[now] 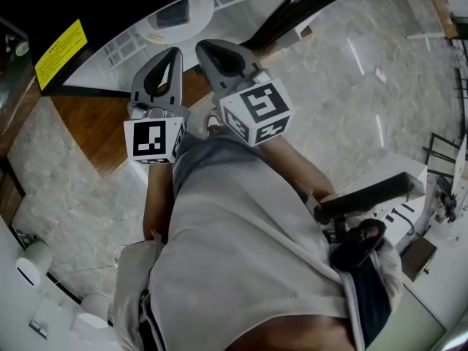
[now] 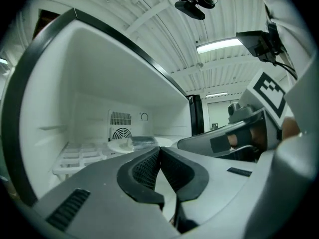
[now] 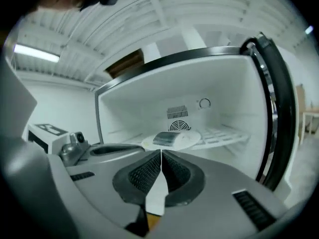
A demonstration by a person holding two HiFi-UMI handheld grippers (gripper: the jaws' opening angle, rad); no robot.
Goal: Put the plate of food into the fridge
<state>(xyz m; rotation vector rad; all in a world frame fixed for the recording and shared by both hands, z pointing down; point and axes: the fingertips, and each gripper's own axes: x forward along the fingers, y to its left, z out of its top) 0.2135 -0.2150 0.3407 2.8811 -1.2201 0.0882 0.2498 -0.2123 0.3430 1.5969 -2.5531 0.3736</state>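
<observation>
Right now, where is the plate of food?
In the right gripper view, the plate sits mid-picture on the shelf inside the fridge, just before the fan vent on its back wall.

A white wire shelf inside the open fridge carries a white plate of food, set near the rear vent.
</observation>
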